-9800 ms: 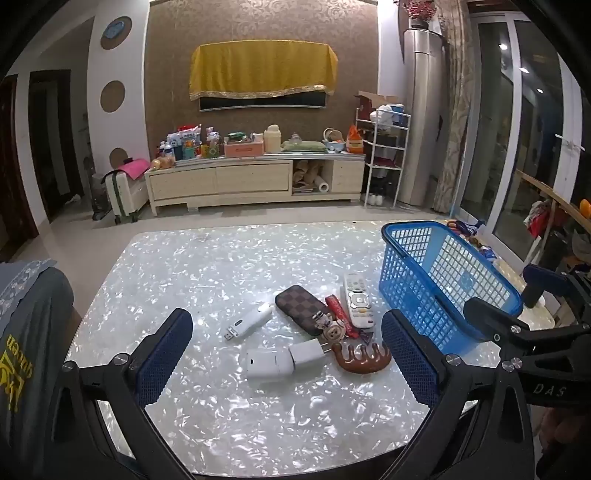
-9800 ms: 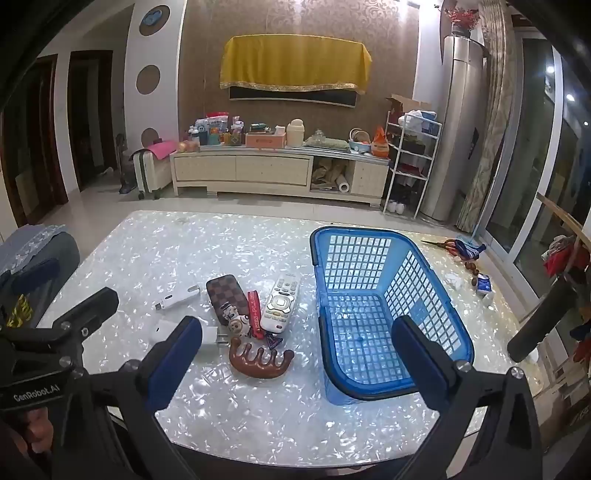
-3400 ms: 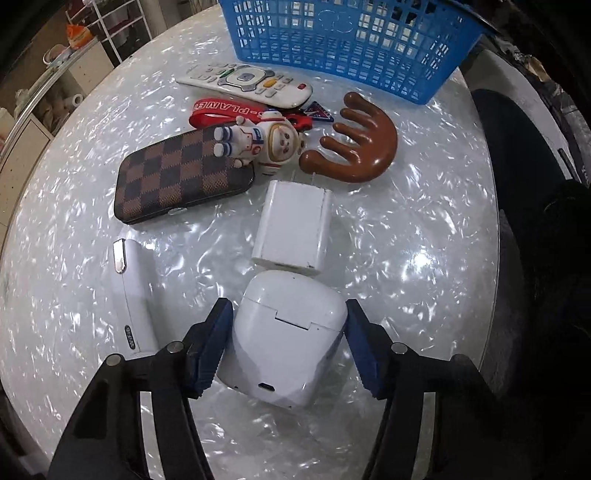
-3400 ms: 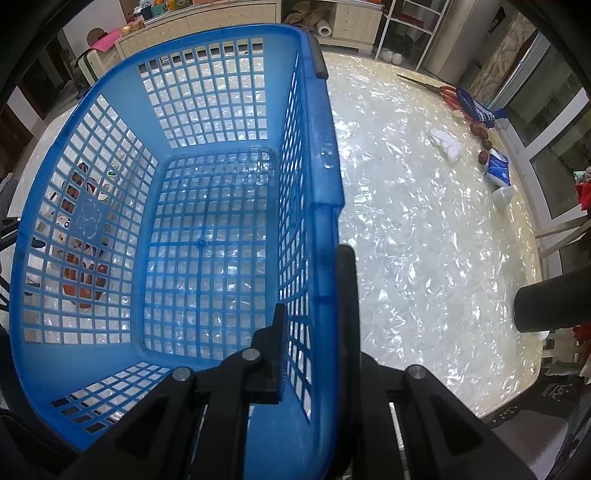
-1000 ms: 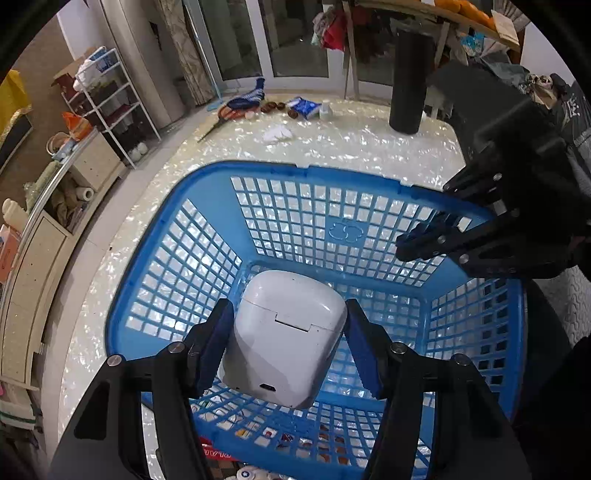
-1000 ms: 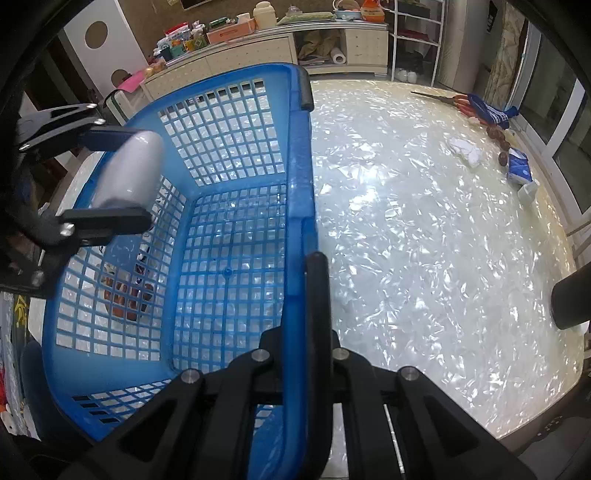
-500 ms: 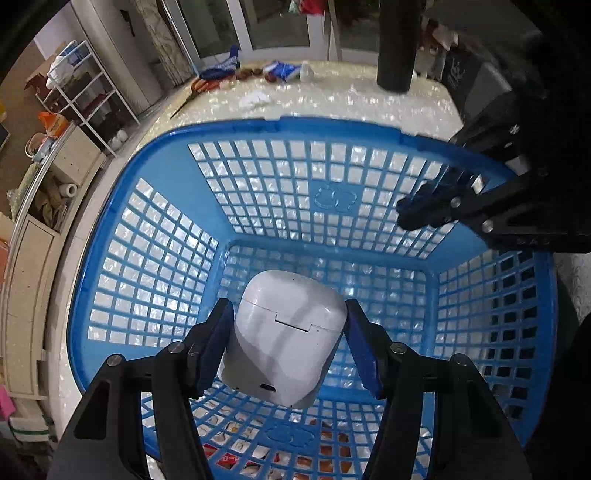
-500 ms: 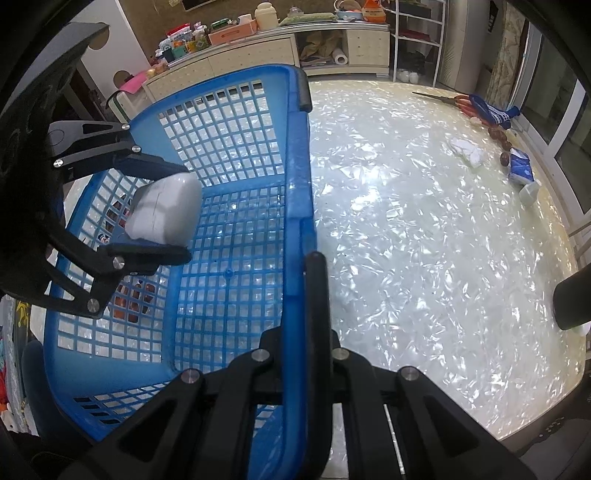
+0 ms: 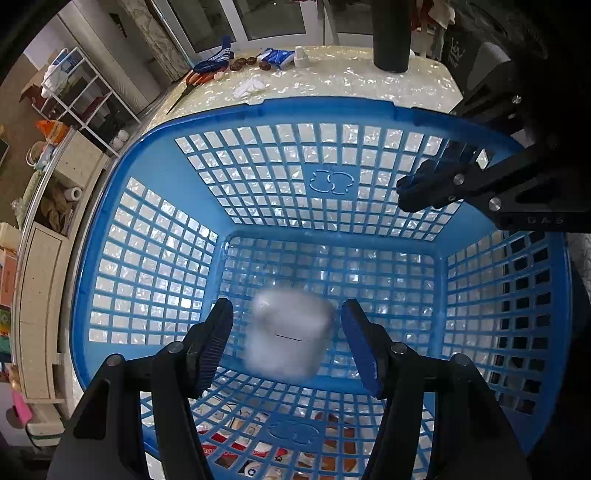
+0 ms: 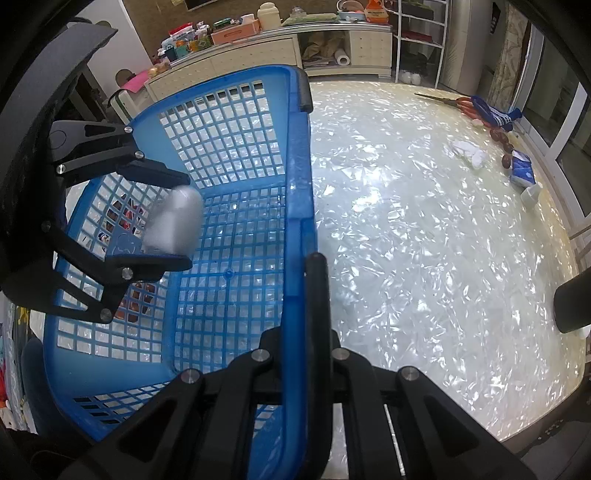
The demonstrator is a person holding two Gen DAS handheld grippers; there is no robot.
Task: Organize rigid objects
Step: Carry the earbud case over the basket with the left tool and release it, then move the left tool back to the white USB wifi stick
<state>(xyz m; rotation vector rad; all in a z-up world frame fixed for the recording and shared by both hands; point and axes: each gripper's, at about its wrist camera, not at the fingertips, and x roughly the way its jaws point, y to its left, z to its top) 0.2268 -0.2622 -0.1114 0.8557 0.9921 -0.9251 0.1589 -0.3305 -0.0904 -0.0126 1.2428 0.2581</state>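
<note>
The blue mesh basket [image 9: 155,236] fills the left wrist view. My left gripper [image 9: 288,339] is open over its inside. The white earbud case [image 9: 288,332] is blurred between the spread fingers, free of them and dropping toward the basket floor. In the right wrist view the case [image 10: 173,221] hangs between the left gripper's fingers [image 10: 155,173]. My right gripper [image 10: 306,288] is shut on the basket's rim [image 10: 299,184]. Through the near mesh wall I see the red strap, figurine and brown comb [image 9: 332,417] on the table outside.
The pearly white table [image 10: 424,240] runs right of the basket. At its far edge lie scissors [image 10: 454,101], a white tissue [image 10: 469,151], a blue packet [image 10: 521,168] and brown nuts. A dark cylinder [image 9: 391,33] stands beyond the basket. A cabinet and shelf stand behind.
My left gripper has opened and let go of the earbud case, which now falls into the basket. The right gripper still holds the rim in the same place.
</note>
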